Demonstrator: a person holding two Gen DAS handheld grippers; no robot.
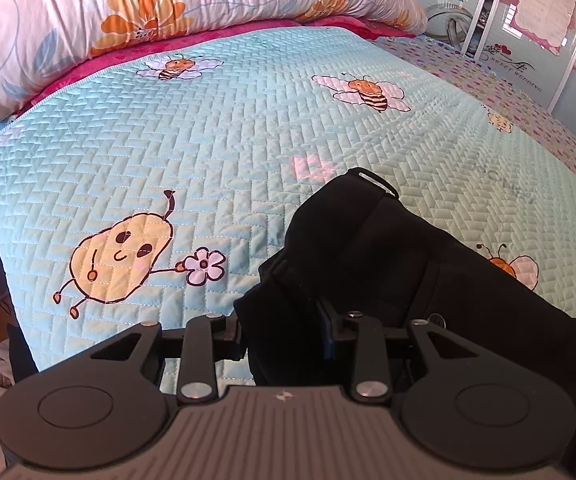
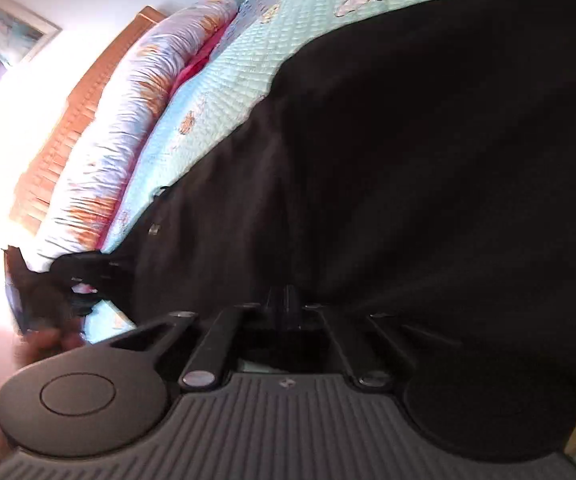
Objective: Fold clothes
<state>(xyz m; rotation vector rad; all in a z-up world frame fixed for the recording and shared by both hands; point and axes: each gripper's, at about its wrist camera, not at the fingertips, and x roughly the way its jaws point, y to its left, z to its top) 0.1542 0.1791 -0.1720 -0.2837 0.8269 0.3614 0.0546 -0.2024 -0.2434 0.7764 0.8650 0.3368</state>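
One black fabric garment (image 1: 387, 264) sprawls across my pale-blue quilted bedspread (image 1: 208, 140), below the floral duvet roll. My left hand-held gripper (image 1: 284, 336) is clenched on a bunched edge; my right hand-held gripper (image 2: 288, 312) pinches another fold. Pulling unevenly could slip cloth free, I judge. No containers visible.

Pale blue quilted bedspread (image 1: 216, 152) lies bare left and far; rumpled black garment (image 1: 387, 264) apparently fills near right

L cam low over bedspread (image 1: 208, 152); R cam rolled, close; both share black garment (image 1: 387, 264).
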